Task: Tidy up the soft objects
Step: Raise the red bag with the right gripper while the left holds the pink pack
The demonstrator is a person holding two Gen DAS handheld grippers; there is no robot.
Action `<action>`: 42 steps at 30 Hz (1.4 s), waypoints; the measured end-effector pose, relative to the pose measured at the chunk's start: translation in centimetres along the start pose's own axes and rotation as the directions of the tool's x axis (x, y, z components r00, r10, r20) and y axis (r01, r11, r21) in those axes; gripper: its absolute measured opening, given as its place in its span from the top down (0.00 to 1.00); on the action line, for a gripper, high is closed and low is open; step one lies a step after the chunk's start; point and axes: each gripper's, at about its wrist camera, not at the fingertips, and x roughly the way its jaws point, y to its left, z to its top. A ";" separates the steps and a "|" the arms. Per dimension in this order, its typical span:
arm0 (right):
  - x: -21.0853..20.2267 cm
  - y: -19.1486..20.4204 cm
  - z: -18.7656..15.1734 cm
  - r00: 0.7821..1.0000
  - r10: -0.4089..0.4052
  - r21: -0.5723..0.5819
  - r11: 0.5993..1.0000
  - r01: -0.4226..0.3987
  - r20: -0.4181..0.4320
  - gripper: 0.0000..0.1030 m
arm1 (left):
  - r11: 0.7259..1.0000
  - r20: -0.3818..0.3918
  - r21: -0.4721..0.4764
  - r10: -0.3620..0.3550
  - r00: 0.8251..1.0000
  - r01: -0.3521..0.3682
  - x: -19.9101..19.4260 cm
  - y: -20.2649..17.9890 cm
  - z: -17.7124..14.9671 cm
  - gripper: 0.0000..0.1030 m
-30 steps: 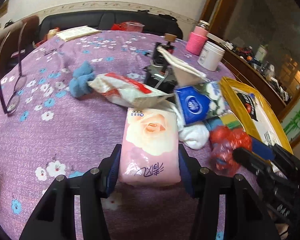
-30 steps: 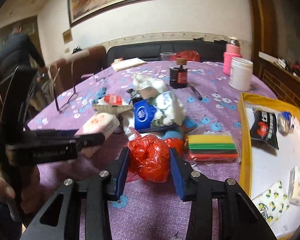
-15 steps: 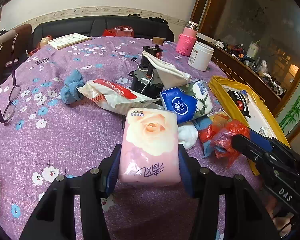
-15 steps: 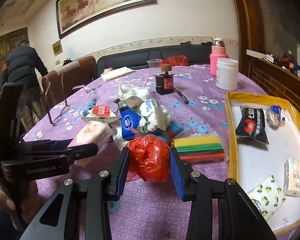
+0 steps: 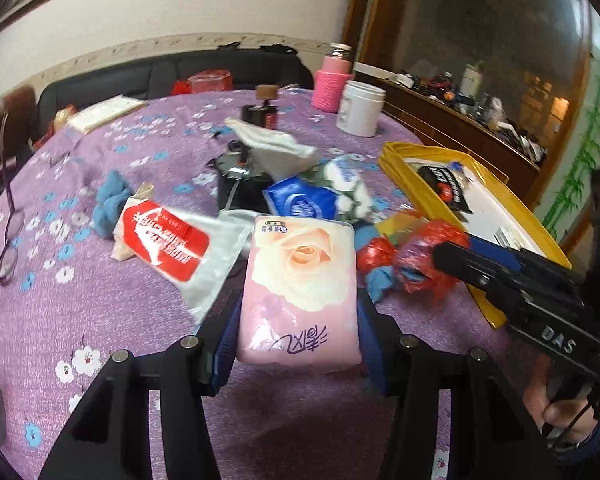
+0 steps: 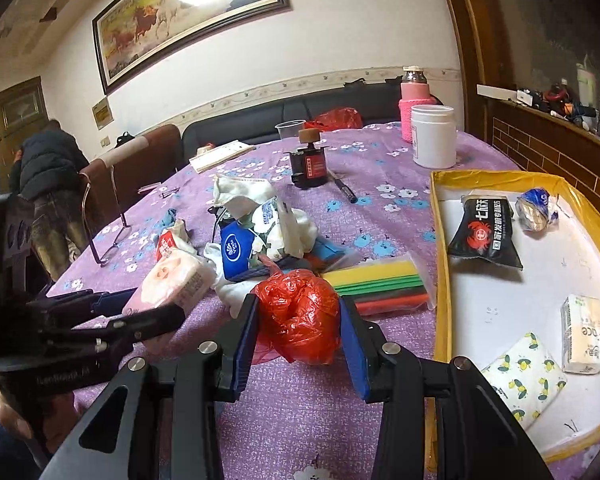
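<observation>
Tissue pack (image 5: 300, 284), light and squashy, sits clamped mid-width in my left gripper (image 5: 296, 344); right gripper (image 6: 298, 332) pinches the crinkly red plastic bag (image 6: 298, 316) at frame centre.

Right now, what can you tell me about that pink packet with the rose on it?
The pink tissue pack is a soft, plastic-wrapped pillow shape, printed with a pale peach rose, purple script at its near end and a small label at the far end. The left gripper clamps its near end, a blue pad pressed to each side, so it sticks out forward over the purple tablecloth. From the right wrist view it seems lifted off the cloth, with printed text on its side.
</observation>
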 end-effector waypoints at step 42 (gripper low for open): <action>-1.9 0.0 0.3 0.999 -0.032 0.009 0.999 0.031 0.041 0.58 | 0.999 0.048 0.020 0.050 0.998 -0.051 -0.9 -0.4 -0.3 0.49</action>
